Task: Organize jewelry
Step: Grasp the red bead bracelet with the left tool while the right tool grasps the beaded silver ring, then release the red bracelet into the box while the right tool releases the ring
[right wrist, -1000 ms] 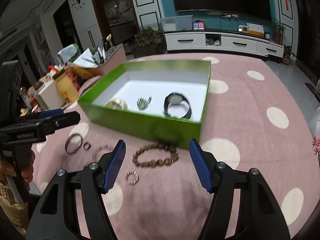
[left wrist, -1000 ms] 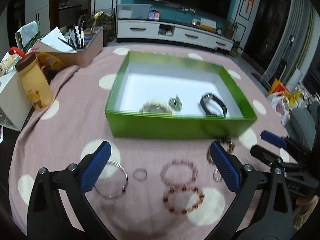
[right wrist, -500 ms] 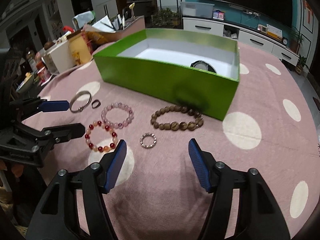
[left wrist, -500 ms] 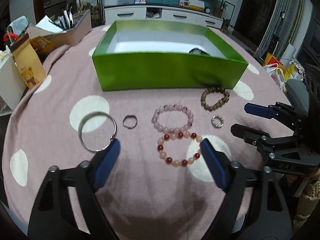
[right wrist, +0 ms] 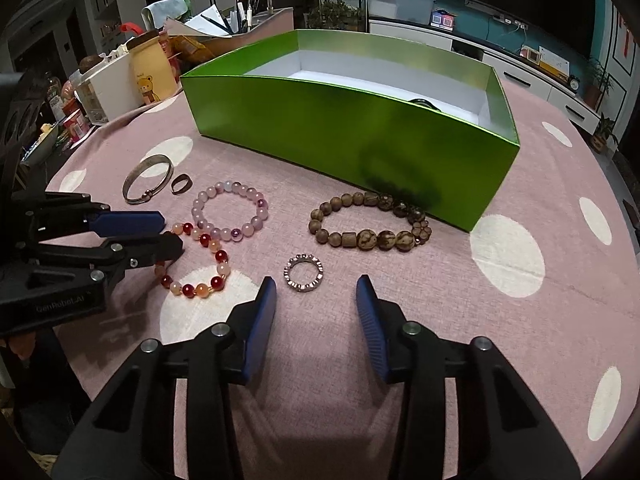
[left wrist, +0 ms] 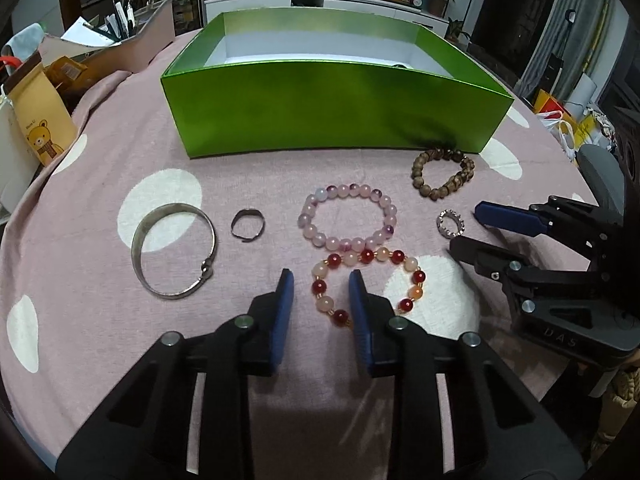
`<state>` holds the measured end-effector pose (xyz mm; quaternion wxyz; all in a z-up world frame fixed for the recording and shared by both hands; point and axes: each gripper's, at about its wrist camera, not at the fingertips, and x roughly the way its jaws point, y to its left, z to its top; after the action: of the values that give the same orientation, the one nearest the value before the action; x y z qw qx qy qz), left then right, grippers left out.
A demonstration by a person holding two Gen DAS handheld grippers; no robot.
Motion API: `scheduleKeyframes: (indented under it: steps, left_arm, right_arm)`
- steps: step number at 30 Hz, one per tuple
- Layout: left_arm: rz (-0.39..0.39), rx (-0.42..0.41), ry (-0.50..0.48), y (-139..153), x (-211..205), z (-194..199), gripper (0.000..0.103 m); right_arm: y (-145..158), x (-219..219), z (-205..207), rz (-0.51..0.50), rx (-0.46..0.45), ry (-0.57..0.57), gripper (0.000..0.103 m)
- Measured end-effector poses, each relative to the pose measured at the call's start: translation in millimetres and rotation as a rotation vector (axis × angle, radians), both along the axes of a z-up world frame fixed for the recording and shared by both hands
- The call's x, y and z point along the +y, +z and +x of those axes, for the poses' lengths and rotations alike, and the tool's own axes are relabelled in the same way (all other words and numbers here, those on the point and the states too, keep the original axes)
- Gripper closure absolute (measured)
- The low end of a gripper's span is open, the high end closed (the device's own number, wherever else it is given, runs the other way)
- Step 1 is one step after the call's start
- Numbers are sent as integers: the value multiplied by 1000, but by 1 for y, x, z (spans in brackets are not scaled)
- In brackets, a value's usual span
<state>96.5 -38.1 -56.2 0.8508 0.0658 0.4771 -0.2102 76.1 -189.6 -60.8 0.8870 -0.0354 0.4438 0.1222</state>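
Observation:
A green box (left wrist: 332, 108) stands on the pink dotted cloth; it also shows in the right wrist view (right wrist: 360, 128). In front of it lie a red-and-peach bead bracelet (left wrist: 366, 282), a pink bead bracelet (left wrist: 348, 216), a brown wooden bead bracelet (left wrist: 444, 174), a silver bangle (left wrist: 174, 250), a dark ring (left wrist: 248, 224) and a sparkly ring (right wrist: 303, 273). My left gripper (left wrist: 321, 285) is low on the cloth, its fingers partly closed around the left side of the red-and-peach bracelet (right wrist: 196, 260). My right gripper (right wrist: 316, 290) is open just before the sparkly ring.
A yellow bear bottle (right wrist: 152, 68), a white box (right wrist: 104, 92) and a tray of papers and pens (left wrist: 116, 40) crowd the table's left and far-left side. A black item (right wrist: 424, 103) lies inside the green box.
Both grippers have dropped lower and moved in on the jewelry. The left jaws have narrowed around the red-and-peach bracelet; the right jaws have narrowed near the sparkly ring.

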Motion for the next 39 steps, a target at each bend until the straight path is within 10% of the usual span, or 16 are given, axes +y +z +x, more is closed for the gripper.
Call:
scheduleKeyframes:
  steps: [9,39]
  left_arm:
    - [10,-19,-46,-2,-8,-6,96]
    - [-259,-240,18,108,5,23,96]
  right_arm:
    - [0,16,3,-32,-26,36,81]
    - [82,-17,7,129,-270,-40,82]
